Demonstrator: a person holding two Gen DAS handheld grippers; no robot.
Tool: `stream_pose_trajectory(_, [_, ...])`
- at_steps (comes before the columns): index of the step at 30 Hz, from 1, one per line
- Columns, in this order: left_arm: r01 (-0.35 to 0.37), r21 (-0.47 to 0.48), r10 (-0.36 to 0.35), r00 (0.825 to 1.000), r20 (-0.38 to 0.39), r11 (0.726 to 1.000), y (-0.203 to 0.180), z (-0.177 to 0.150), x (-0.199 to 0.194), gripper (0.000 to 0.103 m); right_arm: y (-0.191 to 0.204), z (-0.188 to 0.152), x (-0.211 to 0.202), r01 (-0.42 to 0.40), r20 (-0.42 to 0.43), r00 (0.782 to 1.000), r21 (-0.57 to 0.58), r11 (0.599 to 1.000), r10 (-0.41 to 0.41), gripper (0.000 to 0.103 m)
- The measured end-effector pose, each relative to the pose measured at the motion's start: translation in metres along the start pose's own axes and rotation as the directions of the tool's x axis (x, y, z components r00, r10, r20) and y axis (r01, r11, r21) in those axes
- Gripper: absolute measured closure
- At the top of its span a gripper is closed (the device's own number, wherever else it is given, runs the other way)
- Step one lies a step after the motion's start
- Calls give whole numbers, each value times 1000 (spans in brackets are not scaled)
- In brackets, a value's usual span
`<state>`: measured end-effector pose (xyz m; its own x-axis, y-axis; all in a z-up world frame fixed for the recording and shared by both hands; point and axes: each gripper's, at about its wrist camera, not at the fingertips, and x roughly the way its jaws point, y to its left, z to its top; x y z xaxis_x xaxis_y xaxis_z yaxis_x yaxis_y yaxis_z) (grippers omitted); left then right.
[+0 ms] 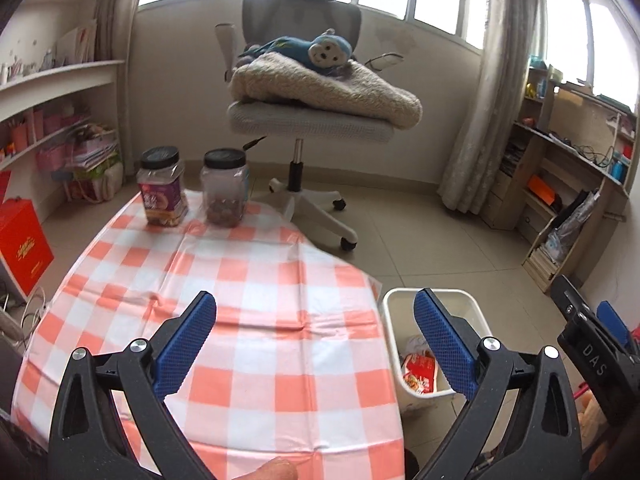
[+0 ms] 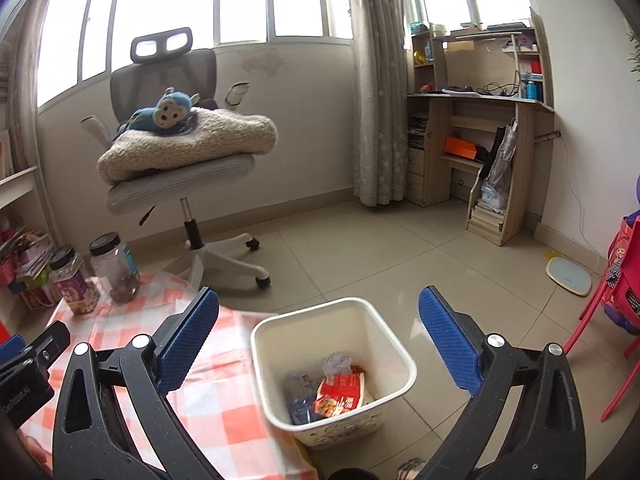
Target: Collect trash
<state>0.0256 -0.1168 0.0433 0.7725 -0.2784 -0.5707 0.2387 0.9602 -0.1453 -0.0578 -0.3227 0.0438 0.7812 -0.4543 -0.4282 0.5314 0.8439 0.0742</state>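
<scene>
Pale floor tiles fill the room, with a curved window wall at the far side and a grey office chair in front of it, carrying a cream blanket and a blue monkey toy. On the near left stands a table covered with an orange and white checked cloth; its surface is bare except for two black-lidded plastic jars at its far edge, standing side by side. Just beside the right edge of the table, on the floor, is a white waste bin. Inside it lies the trash: a red snack wrapper, a crumpled clear plastic piece on its left, and a small whitish wad behind. The left gripper hangs over the near right part of the cloth, its blue pads spread wide with nothing between them. The right gripper is above the bin, also released and wide apart, with nothing grasped. At the far right stands a wooden desk with shelves beside a long curtain.
</scene>
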Motion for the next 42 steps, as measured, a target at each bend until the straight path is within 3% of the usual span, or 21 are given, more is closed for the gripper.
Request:
stream_pose_trajectory(3, [-62,-4,62,998,3,998,22,-15,-11,7,17,-14,-5,-68,-50,996,-26,997,67,7])
stream_pose_trajectory(9, [-93,-12,93,993,76,996,57,-33,-31,7,51,-35,-8,-146,-101,985,-75,986,139,7])
stream_pose_trajectory(14, [-104,-16,105,989,105,994,64,-34,-33,7,66,-42,-11,-149,-74,987,-116,982,141,7])
stream_pose_trajectory(18, [-128,-2,127,988,86,992,64,-37,-24,7,69,-42,-10,-138,-60,989,-124,983,132,7])
stream_pose_trajectory(31, [-117,28,114,990,83,993,51,-35,-22,7,59,-39,-10,-141,-40,990,-104,985,137,7])
stream_pose_trajectory(42, [-92,34,88,991,100,995,41,-30,-24,7,56,-35,-20,-122,33,991,-120,985,127,7])
